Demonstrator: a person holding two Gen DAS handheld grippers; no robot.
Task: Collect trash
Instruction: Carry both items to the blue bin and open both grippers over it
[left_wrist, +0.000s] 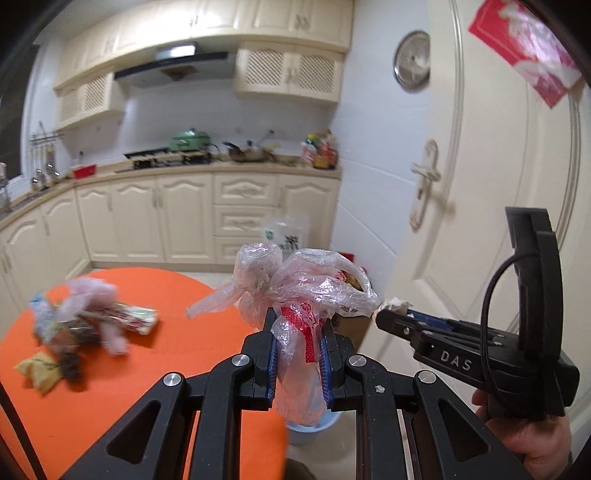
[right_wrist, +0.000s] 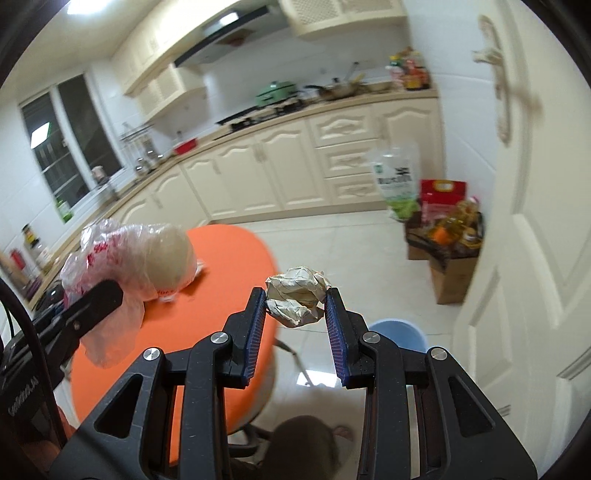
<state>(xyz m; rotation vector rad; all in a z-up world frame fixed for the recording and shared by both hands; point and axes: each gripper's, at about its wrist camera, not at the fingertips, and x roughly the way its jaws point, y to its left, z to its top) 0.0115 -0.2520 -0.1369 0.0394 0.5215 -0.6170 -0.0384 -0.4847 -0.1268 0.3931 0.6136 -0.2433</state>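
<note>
Both hands are loaded and neither load is binned yet. The left claw (left_wrist: 298, 332) is clamped on the neck of a crumpled plastic bag (left_wrist: 306, 284) with something round and pale inside, held up in the air off the edge of the orange bench (left_wrist: 110, 387). The right claw (right_wrist: 297, 306) is pinched on a crumpled paper ball (right_wrist: 297, 300), also held clear of the bench. The pale blue bin (right_wrist: 400, 334) stands on the floor just beyond the bench edge, below and ahead of both claws, so I judge the drop comes next. The job is far from over: a pile of wrappers and bags (left_wrist: 79, 325) lies on the far side of the bench, with a yellow packet (left_wrist: 38, 369) beside it, all needing more trips.
</note>
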